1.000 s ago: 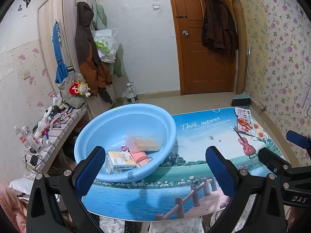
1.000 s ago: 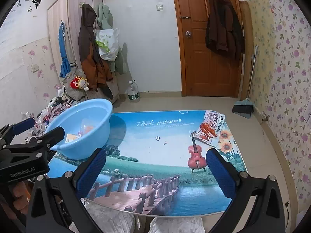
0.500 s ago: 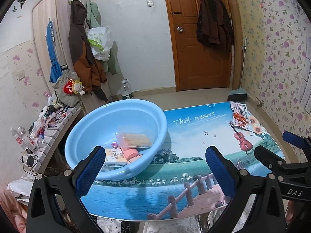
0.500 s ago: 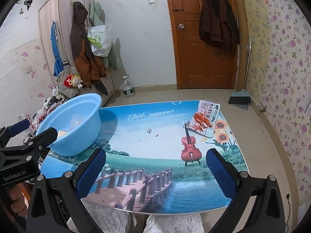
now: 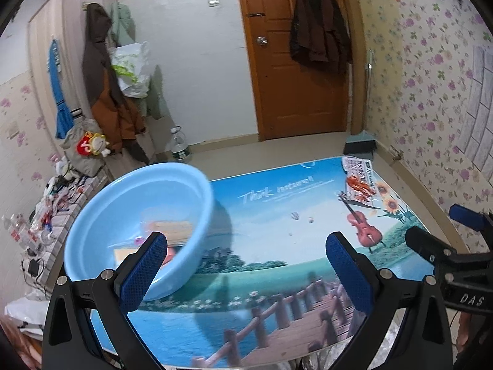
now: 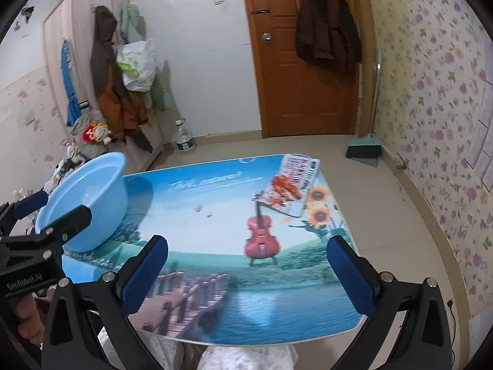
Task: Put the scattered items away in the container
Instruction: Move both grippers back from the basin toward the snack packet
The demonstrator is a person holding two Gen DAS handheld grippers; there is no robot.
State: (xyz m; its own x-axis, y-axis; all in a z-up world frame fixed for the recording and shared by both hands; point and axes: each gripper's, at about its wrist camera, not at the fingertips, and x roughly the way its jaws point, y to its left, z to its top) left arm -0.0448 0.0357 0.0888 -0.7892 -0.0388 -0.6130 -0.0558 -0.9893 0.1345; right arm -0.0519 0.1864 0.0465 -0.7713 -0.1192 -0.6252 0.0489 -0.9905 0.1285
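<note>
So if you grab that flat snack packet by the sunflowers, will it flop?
Probably. The snack packet looks thin and lies flat, so it may bend and feel light. Its glossy film could slip, and lying flush makes it hard to pinch.

Dim indoor light, soft shadows, slight motion blur, heavy fisheye edge distortion

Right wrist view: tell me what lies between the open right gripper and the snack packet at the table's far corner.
Only printed tabletop: nothing lies between the right gripper and the snack packet, shown in the right wrist view.
</note>
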